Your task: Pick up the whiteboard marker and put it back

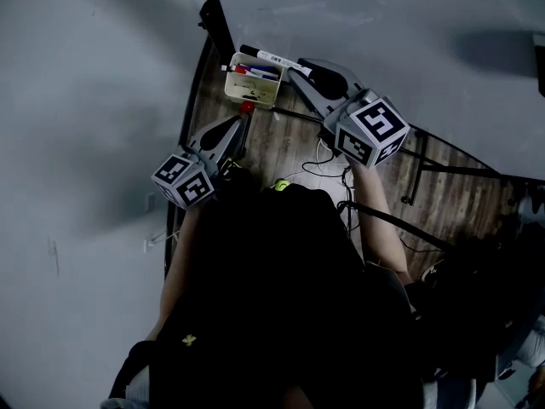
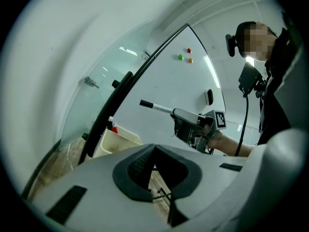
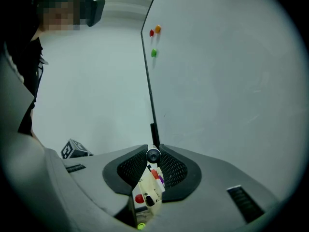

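Observation:
A white whiteboard marker (image 1: 266,57) with a black cap lies level between the jaws of my right gripper (image 1: 295,70), which is shut on it. Its cap points left, just above the cream marker tray (image 1: 241,93) at the whiteboard's foot. In the right gripper view the marker's round end (image 3: 153,154) sits pinched at the jaw tips, with the tray (image 3: 141,208) and several markers below. The left gripper view shows the marker (image 2: 157,107) sticking out of the right gripper (image 2: 177,114). My left gripper (image 1: 241,126) hangs below the tray, its jaws together with nothing in them.
The whiteboard (image 3: 231,81) carries small coloured magnets (image 3: 154,31) and an eraser (image 2: 208,96). A black frame bar (image 1: 215,15) runs along its edge. Cables (image 1: 328,164) and a stand leg (image 1: 417,173) lie on the wooden floor.

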